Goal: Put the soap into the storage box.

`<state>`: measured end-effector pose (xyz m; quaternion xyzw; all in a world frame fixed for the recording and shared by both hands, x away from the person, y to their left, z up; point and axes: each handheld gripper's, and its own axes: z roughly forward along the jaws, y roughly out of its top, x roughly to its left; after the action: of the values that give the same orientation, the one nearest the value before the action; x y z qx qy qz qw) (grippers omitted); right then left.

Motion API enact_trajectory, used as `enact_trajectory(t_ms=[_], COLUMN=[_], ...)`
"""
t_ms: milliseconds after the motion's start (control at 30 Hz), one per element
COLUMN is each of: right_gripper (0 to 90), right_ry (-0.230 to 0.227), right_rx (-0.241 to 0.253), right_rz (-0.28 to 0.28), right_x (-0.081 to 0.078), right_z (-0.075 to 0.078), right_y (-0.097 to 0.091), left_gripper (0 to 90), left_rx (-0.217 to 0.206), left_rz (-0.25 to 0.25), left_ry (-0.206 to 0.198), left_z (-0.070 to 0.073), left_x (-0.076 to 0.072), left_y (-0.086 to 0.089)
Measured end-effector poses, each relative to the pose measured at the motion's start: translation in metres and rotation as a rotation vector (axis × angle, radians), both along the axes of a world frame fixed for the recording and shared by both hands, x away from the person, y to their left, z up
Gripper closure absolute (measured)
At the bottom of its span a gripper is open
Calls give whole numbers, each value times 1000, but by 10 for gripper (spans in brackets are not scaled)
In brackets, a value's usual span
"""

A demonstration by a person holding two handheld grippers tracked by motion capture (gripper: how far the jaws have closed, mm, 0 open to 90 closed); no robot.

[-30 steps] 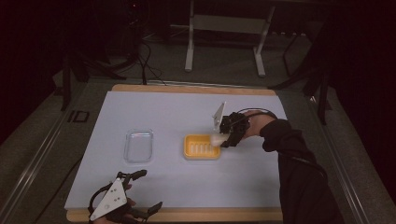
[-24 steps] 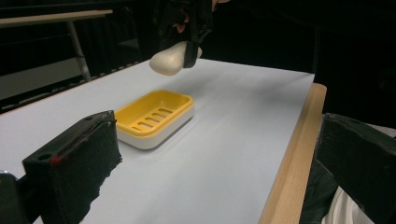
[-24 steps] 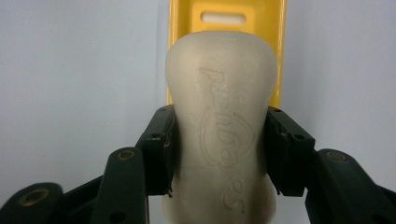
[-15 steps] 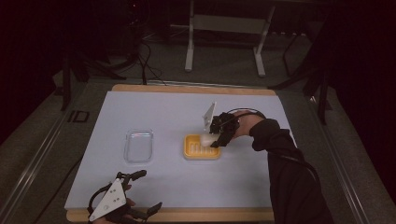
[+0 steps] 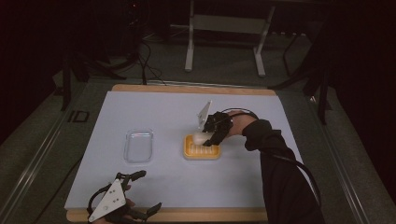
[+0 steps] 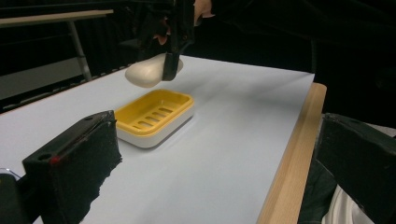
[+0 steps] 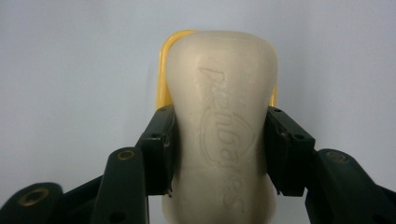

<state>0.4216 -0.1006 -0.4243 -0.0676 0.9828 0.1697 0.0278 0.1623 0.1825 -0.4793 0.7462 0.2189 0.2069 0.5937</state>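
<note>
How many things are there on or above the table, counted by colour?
Yellow: 1, the soap dish
Cream: 1, the soap bar, held in the right gripper
Clear: 1, the plastic tray
Total: 3

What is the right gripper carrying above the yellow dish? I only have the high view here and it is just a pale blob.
Observer: A cream soap bar, clamped between the right gripper's two jaws across its width.
Operator: Is it resting in the soap dish?
Observer: No. The left gripper view shows the bar held clear above the yellow soap dish, with open air between them.
Operator: Anything in the dish itself?
Observer: It looks empty in that view; its slotted yellow insert is bare.
Operator: And the left gripper?
Observer: The left gripper has its jaws wide apart with nothing between them, near the table's wooden edge.
</note>
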Motion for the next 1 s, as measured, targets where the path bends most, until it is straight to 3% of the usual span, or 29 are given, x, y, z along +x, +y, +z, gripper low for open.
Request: enact_trajectory(t_ms=[167, 433, 667, 800, 1000], right_gripper=[495, 495, 495, 495, 494], right_ry=[6, 17, 20, 41, 39], right_rx=[2, 101, 79, 91, 60], right_rz=[0, 0, 19, 0, -17], right_x=[2, 4, 6, 8, 10], right_z=[-6, -14, -28, -34, -46], right_y=[3, 5, 5, 1, -1], left_gripper=[0, 0, 0, 0, 0], left_rx=[0, 4, 6, 6, 7], left_rz=[-3, -6, -12, -13, -15], left_ry=[1, -2, -1, -1, 1], left_z=[0, 0, 0, 0, 0], left_x=[0, 0, 0, 0, 0], left_y=[0, -1, -1, -1, -2])
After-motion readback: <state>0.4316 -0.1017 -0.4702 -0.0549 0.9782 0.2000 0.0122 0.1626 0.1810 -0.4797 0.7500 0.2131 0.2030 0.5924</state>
